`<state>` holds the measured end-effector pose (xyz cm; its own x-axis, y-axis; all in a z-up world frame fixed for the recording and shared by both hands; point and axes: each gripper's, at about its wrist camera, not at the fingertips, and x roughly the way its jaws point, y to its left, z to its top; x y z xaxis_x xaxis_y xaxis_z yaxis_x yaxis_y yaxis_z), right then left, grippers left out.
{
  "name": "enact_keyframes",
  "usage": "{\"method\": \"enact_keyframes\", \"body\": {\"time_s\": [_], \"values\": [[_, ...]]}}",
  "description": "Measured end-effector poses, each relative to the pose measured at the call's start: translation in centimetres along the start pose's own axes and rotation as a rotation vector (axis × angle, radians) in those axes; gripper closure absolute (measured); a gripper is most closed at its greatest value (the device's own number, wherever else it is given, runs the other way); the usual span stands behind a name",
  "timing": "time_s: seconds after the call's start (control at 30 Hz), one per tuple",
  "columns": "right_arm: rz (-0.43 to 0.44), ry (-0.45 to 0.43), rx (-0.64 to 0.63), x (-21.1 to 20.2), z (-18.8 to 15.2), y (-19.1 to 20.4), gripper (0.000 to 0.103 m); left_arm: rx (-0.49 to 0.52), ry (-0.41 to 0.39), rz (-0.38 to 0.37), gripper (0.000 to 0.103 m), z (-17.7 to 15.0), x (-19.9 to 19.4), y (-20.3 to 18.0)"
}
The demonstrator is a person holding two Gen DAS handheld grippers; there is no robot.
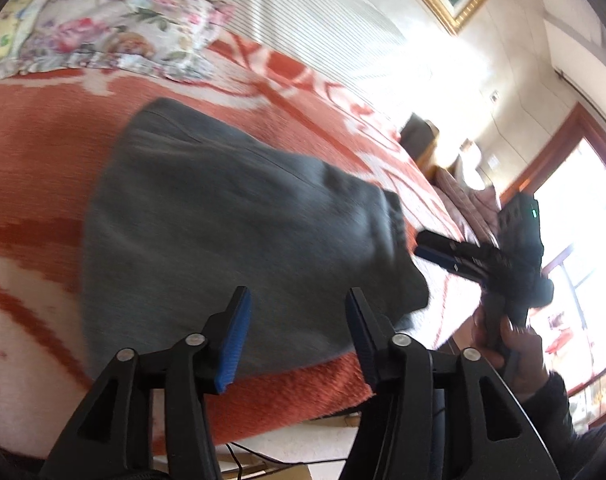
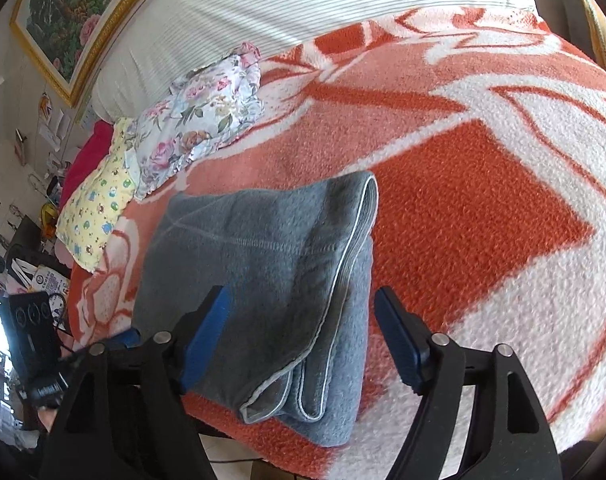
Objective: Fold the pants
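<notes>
Right wrist view: grey pants (image 2: pixel 259 276) lie folded into a compact stack near the lower centre of the frame, on an orange-and-white blanket (image 2: pixel 483 208) that covers the bed. The right gripper (image 2: pixel 303 336) hangs above the stack with its blue-padded jaws spread wide and nothing between them, which suggests the folding is done or nearly so. The layered hems sit at the bottom of the frame, close to the blanket's near edge, probably so the bundle stays within easy reach of the person standing at the bedside.

Left wrist view, blurred by motion, shows the same pants (image 1: pixel 239 232) filling the middle of the frame, with the left gripper (image 1: pixel 299 336) above their near side, jaws likewise apart and empty. At the right of that frame the right gripper (image 1: pixel 455 252) appears just beside the pants' right edge, held in a hand (image 1: pixel 511 344); whether it touches the cloth cannot be told.

Open blanket stretches across the right and upper right of the right wrist frame, leaving ample room to slide or turn the bundle. At upper left, a floral pillow (image 2: pixel 207 116) and a yellow patterned pillow (image 2: pixel 99 200) lie near the stack's far corner without touching it, with a striped headboard (image 2: pixel 303 12) behind. The bed's near edge is the tighter limit: a tug toward the bottom of the frame could pull the fold off the mattress.
</notes>
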<state>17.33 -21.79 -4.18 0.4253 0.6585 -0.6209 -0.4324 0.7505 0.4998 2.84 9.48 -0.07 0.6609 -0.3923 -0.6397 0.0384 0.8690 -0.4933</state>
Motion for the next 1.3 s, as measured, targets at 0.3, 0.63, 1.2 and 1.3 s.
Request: {"method": "enact_keyframes", "body": {"time_s": [0.3,0.63,1.2,1.3], "values": [[-0.020,0.015,0.022,0.6,-0.7,-0.1,0.019,-0.085,-0.064,0.067,0.045,2.0,-1.8,4.0],[-0.018,0.041,0.075,1.8,-1.4,-1.3,0.018,-0.126,-0.047,0.127,0.030,3.8,-1.3,7.1],[0.003,0.078,0.109,4.0,-1.3,-2.2,0.018,-0.187,0.048,0.150,0.024,5.1,2.7,10.2],[0.011,0.080,0.109,4.4,-1.4,-2.3,0.017,-0.205,0.072,0.141,0.024,5.2,3.7,10.7]]}}
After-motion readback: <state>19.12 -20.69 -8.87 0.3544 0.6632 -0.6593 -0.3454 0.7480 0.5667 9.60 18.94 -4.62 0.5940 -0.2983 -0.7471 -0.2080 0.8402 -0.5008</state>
